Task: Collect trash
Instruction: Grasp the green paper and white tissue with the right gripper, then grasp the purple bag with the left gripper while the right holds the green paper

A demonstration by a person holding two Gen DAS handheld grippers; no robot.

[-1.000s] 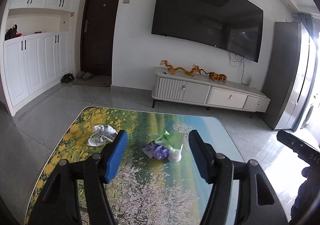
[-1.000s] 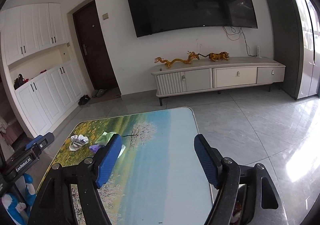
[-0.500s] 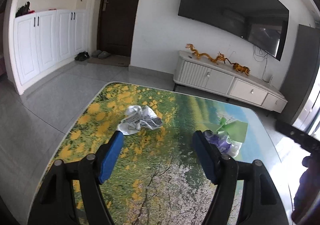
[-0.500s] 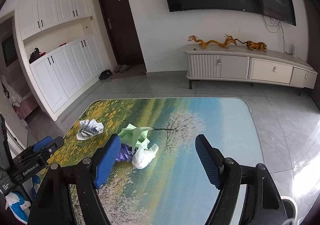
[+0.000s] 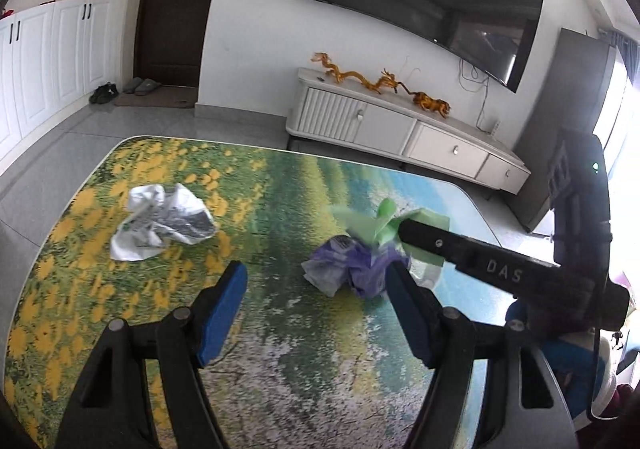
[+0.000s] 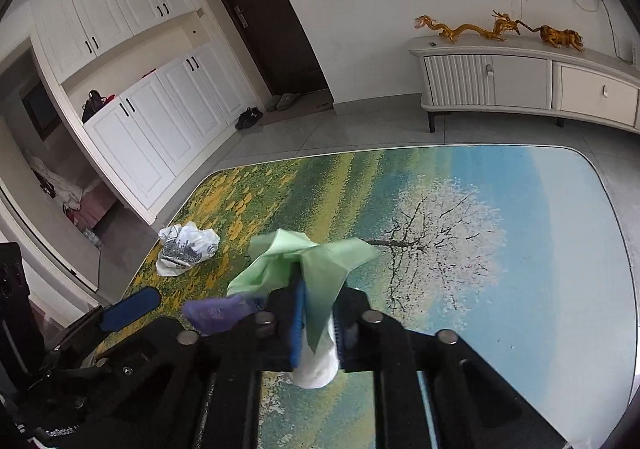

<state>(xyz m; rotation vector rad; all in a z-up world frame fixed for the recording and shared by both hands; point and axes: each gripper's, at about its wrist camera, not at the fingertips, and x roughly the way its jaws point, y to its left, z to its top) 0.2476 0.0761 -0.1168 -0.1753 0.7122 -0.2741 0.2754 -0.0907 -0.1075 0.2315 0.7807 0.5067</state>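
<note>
While the right gripper is clamped on the green bag and a white wad near the table's middle, the left gripper hangs spread wide and holds nothing. A purple bag lies just beyond its right finger, touching the green one. The crumpled white bag sits far left, close to the table's left edge. Printed tabletop stretches bare to the right and far edges.

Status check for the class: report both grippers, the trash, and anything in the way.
Right gripper shut on green bag. Left gripper open, above table. Purple wad and white crumpled bag lie loose. Nothing blocking.
</note>
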